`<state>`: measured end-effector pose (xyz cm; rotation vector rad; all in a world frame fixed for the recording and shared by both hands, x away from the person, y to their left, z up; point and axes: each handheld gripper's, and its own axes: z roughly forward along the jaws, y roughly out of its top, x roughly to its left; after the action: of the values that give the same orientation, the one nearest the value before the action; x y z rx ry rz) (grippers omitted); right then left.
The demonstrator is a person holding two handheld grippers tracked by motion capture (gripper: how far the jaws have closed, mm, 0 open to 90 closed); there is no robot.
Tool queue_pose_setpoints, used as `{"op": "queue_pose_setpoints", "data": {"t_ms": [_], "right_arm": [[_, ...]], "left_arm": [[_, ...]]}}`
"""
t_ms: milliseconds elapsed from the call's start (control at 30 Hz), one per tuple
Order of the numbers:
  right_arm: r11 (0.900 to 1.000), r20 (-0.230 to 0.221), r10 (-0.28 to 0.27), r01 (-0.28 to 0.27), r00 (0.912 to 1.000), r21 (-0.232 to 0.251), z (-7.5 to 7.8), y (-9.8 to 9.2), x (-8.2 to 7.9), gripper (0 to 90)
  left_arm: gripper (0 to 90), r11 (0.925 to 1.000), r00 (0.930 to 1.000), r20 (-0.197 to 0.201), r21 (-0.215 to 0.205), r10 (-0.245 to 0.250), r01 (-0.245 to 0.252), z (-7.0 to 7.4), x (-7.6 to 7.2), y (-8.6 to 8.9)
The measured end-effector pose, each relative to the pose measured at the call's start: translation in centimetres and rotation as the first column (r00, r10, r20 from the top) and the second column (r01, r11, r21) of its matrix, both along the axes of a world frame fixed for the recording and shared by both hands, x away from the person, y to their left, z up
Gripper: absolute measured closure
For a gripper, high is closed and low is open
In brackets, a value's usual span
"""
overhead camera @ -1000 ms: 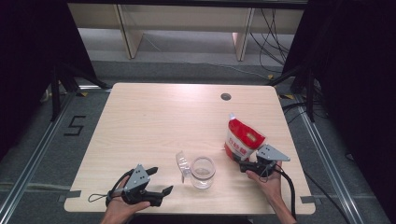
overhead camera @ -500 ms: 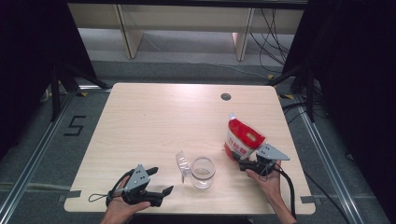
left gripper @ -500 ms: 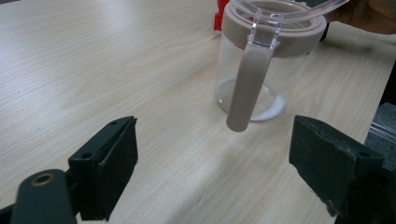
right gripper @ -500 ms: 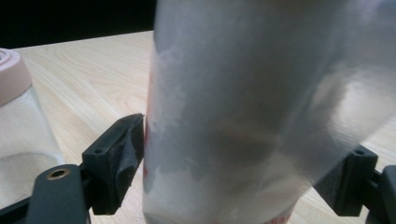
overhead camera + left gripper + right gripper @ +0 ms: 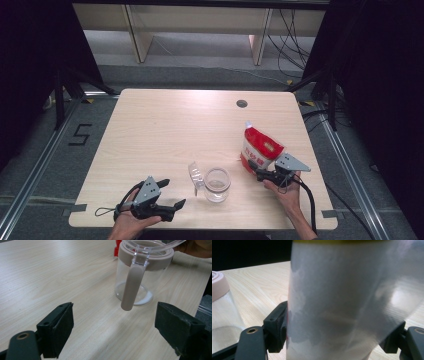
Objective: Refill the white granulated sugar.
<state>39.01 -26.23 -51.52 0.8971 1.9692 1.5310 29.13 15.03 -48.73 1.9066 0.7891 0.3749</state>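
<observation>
Red and white plastic film makes the pouch (image 5: 260, 149), which stands upright just to the right of the glass jar (image 5: 217, 184), near the right edge of the table (image 5: 165, 130). The right gripper (image 5: 257, 173) has its jaws around the lower part of the pouch; they have just been closing, and in the right gripper view the pouch (image 5: 347, 302) sits between the two pads, which look to touch its sides, though I cannot tell how firmly they press.

I judge the pouch to be soft and a little slippery, with a loose filling that can shift, so it may bend or sag if it is squeezed only at the thin top. The low, full part where the jaws stand now seems the better place to hold.

The left gripper (image 5: 172, 195) rests left of the jar, its jaws wide apart and holding nothing. The jar (image 5: 140, 277) is open, its clear lid (image 5: 194, 174) tilted up on the left side; glass is fragile.
</observation>
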Motion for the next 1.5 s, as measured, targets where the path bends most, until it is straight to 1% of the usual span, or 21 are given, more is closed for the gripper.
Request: {"op": "queue_pose_setpoints", "data": {"t_ms": [167, 300, 433, 467, 500, 533, 567, 600, 667, 800, 833, 867, 900, 933, 967, 1000, 1100, 1167, 1333, 1400, 1500], "right_arm": [[1.0, -0.003, 0.019, -0.019, 0.9998, 0.013, 0.02, -0.01, 0.15, 27.7], [0.999, 0.006, 0.004, -0.004, 1.0, 0.035, -0.02, 0.03, 0.33, 27.5], [1.0, 0.023, -0.005, 0.004, 0.9997, 0.026, -0.09, 0.0, 0.36, 28.8], [0.999, 0.022, 0.019, -0.019, 0.9996, 0.028, -0.04, 0.01, 0.33, 33.8], [0.999, 0.032, 0.028, -0.029, 0.9991, 0.026, -0.07, 0.03, 0.38, 35.0], [1.0, 0.07, 0.022, -0.023, 0.9973, 0.011, -0.09, 0.01, 0.58, 35.0], [0.999, 0.035, 0.018, -0.019, 0.9992, 0.025, -0.11, 0.15, 0.31, 35.1], [0.999, 0.025, 0.032, -0.032, 0.9992, 0.012, -0.03, 0.01, 0.3, 35.1], [0.999, 0.016, 0.034, -0.035, 0.9993, 0.02, -0.01, 0.05, 0.31, 34.9], [0.999, 0.019, 0.029, -0.029, 0.9994, 0.014, -0.01, 0.07, 0.33, 34.2], [0.999, 0.027, 0.025, -0.025, 0.9993, 0.021, -0.06, 0.15, 0.39, 34.9], [1.0, 0.073, 0.017, -0.018, 0.9972, 0.009, -0.15, 0.11, 0.63, 35.5], [1.0, 0.073, 0.017, -0.018, 0.9972, 0.009, -0.15, 0.11, 0.63, 35.5], [1.0, 0.062, 0.021, -0.022, 0.9978, 0.005, -0.1, 0.06, 0.59, 36.0], [0.999, 0.014, 0.028, -0.029, 0.9995, 0.023, -0.03, 0.08, 0.34, 37.1], [0.999, 0.003, 0.024, -0.024, 0.9997, 0.03, -0.03, 0.08, 0.26, 37.7], [1.0, 0.032, 0.022, -0.023, 0.9992, 0.007, 0.03, -0.02, 0.42, 39.1], [1.0, -0.002, 0.014, -0.014, 0.9999, 0.027, 0.04, 0.16, 0.11, 39.9], [1.0, -0.011, 0.008, -0.007, 0.9999, 0.023, 0.19, 0.27, -0.22, 41.2], [1.0, -0.004, 0.015, -0.015, 0.9999, 0.015, 0.26, 0.19, -0.19, 41.5], [1.0, 0.056, 0.023, -0.022, 0.9982, -0.014, 0.34, 0.05, 0.13, 41.8]], "left_arm": [[15.2, 0.9999, 1.0, -0.002, -0.008, -0.008, 0.008, -0.06, 0.08, -0.01], [15.2, 0.9999, 1.0, -0.001, -0.01, -0.001, 0.001, -0.04, 0.01, -0.08], [15.2, 0.9999, 1.0, -0.002, -0.007, -0.009, 0.009, -0.08, 0.11, -0.03], [15.2, 1.0, 1.0, 0.003, -0.004, -0.009, 0.009, -0.08, 0.12, -0.03], [15.2, 0.9999, 0.9999, -0.002, -0.006, -0.012, 0.012, -0.08, 0.09, -0.05], [15.2, 0.9999, 0.9999, -0.002, -0.006, -0.012, 0.012, -0.08, 0.09, -0.05], [15.2, 0.9996, 0.9995, 0.022, 0.015, -0.024, 0.024, 0.0, 0.2, 0.06], [15.2, 0.9996, 0.9995, 0.021, 0.014, -0.025, 0.024, 0.0, 0.19, 0.06], [15.2, 0.9999, 1.0, -0.001, -0.009, -0.007, 0.007, -0.1, 0.09, -0.07], [15.2, 0.9998, 0.9997, 0.012, 0.008, -0.02, 0.02, -0.06, 0.16, 0.01], [15.2, 0.9996, 0.9996, 0.016, 0.013, -0.023, 0.023, -0.04, 0.16, 0.01], [15.2, 0.9999, 0.9999, 0.004, 0.0, -0.01, 0.01, -0.1, 0.07, -0.09], [15.2, 0.9999, 0.9999, 0.004, 0.0, -0.01, 0.01, -0.1, 0.07, -0.09], [15.2, 0.9999, 0.9999, 0.004, 0.0, -0.01, 0.01, -0.1, 0.08, -0.08], [15.2, 0.9999, 0.9999, 0.003, 0.001, -0.011, 0.011, -0.1, 0.11, -0.06], [15.2, 0.9996, 0.9995, 0.02, 0.015, -0.026, 0.025, -0.05, 0.24, 0.07], [15.2, 1.0, 1.0, 0.002, -0.006, -0.008, 0.008, -0.13, 0.13, -0.04], [15.2, 0.9999, 1.0, -0.002, -0.007, -0.008, 0.008, -0.07, 0.09, 0.0], [15.2, 0.9999, 1.0, 0.002, -0.005, -0.009, 0.009, -0.04, 0.1, 0.05], [15.2, 0.9999, 1.0, 0.003, -0.005, -0.008, 0.008, -0.03, 0.11, 0.07], [15.2, 0.9999, 1.0, 0.004, -0.011, -0.007, 0.007, 0.04, 0.07, 0.12]]}}
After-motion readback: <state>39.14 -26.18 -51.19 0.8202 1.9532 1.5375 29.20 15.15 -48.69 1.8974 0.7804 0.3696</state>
